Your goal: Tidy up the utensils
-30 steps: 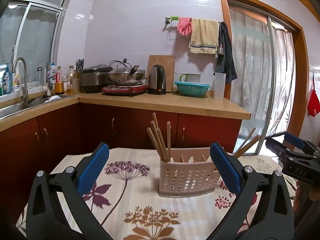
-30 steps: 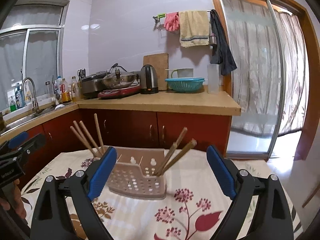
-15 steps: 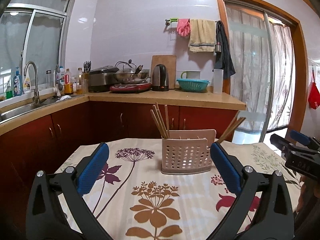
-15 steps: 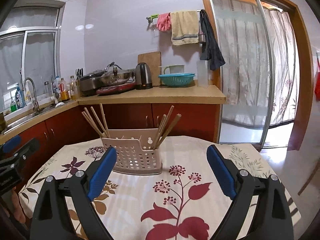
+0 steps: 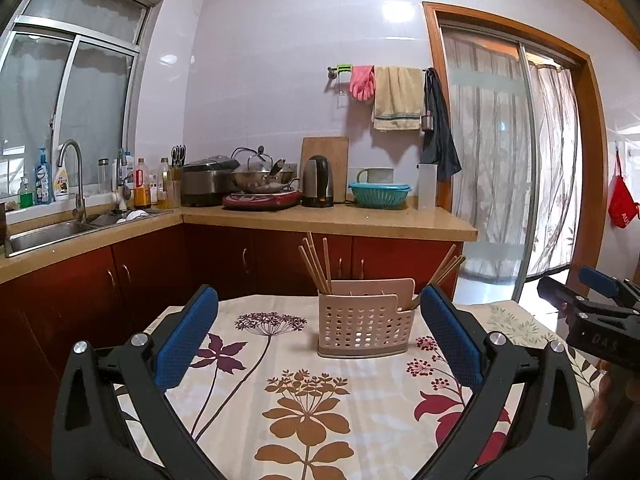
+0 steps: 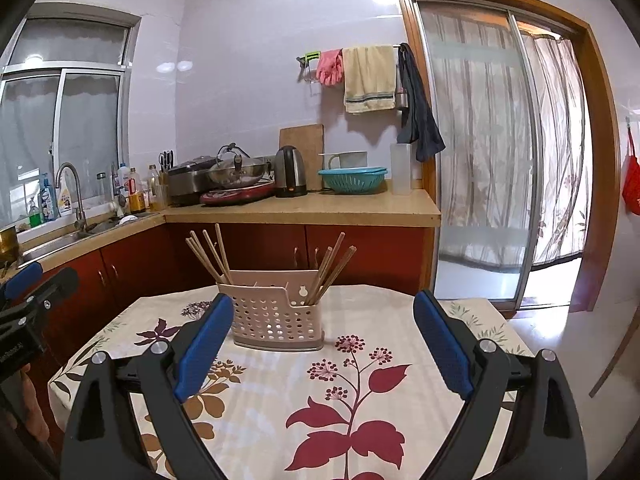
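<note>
A beige perforated utensil holder (image 5: pixel 363 329) (image 6: pixel 276 317) stands upright on the floral tablecloth, well ahead of both grippers. Several wooden chopsticks (image 5: pixel 316 264) (image 6: pixel 210 254) lean out of its left compartment, and more chopsticks (image 5: pixel 445 270) (image 6: pixel 333 267) lean out of its right one. My left gripper (image 5: pixel 318 326) is open with nothing between its blue pads. My right gripper (image 6: pixel 324 328) is open too and holds nothing. The right gripper also shows at the right edge of the left wrist view, and the left gripper at the left edge of the right wrist view.
The table (image 5: pixel 304 408) wears a cloth with flower prints. Behind it runs a counter (image 5: pixel 328 220) over red cabinets, carrying a wok, a kettle (image 5: pixel 318 181) and a teal basket (image 5: pixel 379 195). A sink (image 5: pixel 44 232) sits left; a sliding door (image 5: pixel 508 184) is right.
Both grippers have pulled back and risen away from the holder, which now looks smaller and farther off. More tablecloth shows in front. Both grippers stayed open.
</note>
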The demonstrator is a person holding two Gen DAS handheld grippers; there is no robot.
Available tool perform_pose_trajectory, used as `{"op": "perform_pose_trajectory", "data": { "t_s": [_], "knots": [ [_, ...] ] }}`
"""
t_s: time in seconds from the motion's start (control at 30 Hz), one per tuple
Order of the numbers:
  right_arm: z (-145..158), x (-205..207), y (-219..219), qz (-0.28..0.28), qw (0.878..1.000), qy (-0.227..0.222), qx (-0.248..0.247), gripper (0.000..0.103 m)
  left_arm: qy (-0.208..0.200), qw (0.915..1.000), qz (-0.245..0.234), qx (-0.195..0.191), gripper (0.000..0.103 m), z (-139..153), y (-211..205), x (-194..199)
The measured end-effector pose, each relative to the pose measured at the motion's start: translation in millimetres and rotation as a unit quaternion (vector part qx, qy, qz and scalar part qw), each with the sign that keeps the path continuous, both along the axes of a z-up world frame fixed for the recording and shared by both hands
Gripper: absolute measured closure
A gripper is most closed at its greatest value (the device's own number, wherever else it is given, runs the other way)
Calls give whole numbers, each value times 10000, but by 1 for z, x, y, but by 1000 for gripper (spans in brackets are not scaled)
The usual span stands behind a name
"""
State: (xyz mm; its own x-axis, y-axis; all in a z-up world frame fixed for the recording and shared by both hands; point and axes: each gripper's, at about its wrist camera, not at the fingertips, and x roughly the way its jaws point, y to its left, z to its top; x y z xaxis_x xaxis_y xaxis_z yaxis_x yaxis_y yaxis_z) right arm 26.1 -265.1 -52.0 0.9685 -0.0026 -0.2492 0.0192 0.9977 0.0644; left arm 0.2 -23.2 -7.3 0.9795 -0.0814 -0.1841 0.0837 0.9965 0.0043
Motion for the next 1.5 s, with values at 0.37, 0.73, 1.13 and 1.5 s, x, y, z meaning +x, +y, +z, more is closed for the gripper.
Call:
{"op": "perform_pose_trajectory", "data": {
  "t_s": [0.37, 0.73, 1.13, 1.5],
  "knots": [
    [-2, -5, 3, 42, 10000, -32, 5, 14, -28, 10000, -28, 4, 4, 0, 0, -8],
    [-2, -8, 5, 46, 10000, -39, -6, 14, -25, 10000, -25, -16, 4, -1, 1, -10],
    [-1, -9, 6, 61, 10000, -24, 4, 14, -6, 10000, -3, -74, 4, -2, 2, -13],
    [-1, -8, 7, 71, 10000, -18, 6, 14, 91, 9998, 23, -151, 4, -2, 4, -8]
  ]
}}
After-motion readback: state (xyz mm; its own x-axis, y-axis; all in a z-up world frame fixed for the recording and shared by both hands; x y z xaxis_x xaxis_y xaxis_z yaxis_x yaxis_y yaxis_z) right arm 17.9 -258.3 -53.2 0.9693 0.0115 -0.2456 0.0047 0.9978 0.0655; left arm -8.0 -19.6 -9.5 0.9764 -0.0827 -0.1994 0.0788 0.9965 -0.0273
